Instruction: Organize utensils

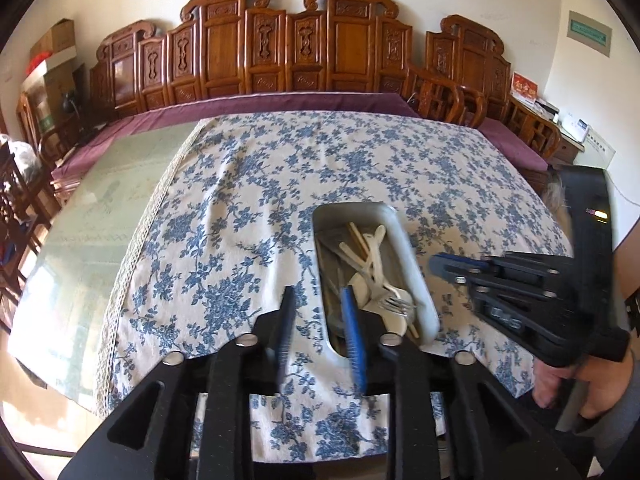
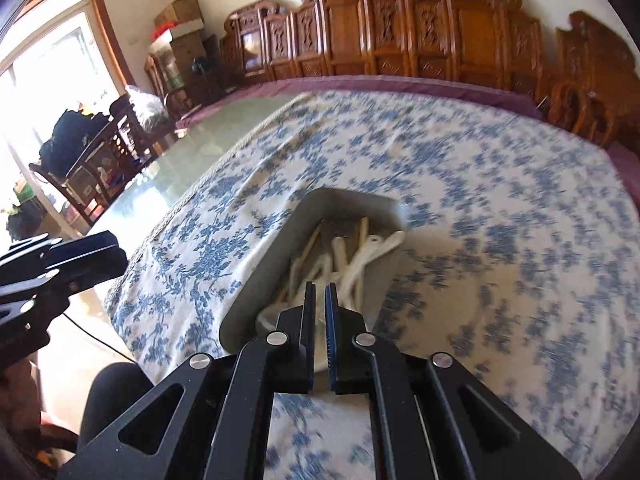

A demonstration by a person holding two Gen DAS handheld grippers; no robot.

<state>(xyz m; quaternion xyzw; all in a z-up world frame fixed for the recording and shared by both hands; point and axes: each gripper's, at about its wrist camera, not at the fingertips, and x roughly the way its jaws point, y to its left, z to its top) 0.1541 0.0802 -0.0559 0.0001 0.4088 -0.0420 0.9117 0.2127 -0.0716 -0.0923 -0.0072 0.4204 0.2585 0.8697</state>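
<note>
A pale grey rectangular tray (image 1: 416,280) lies on the tablecloth and holds several utensils: a white plastic fork (image 1: 394,300), a white spoon (image 1: 360,284) and wooden chopsticks (image 1: 358,236). My left gripper (image 1: 317,290) hangs open over the tray's near left corner with nothing pinched between its pads. My right gripper (image 1: 436,264) hovers just right of the tray, held by a hand. In the right wrist view the right gripper (image 2: 320,286) is shut and empty above the tray's (image 2: 272,264) near end, over the white utensils (image 2: 352,264). The left gripper (image 2: 116,260) shows at the far left.
A blue floral tablecloth (image 1: 260,208) covers most of the table, and bare glass tabletop (image 1: 92,220) shows to its left. Carved wooden chairs (image 1: 280,48) line the far wall. A person's hand (image 1: 592,384) grips the right tool near the table's front edge. A wooden chair (image 2: 92,160) stands left.
</note>
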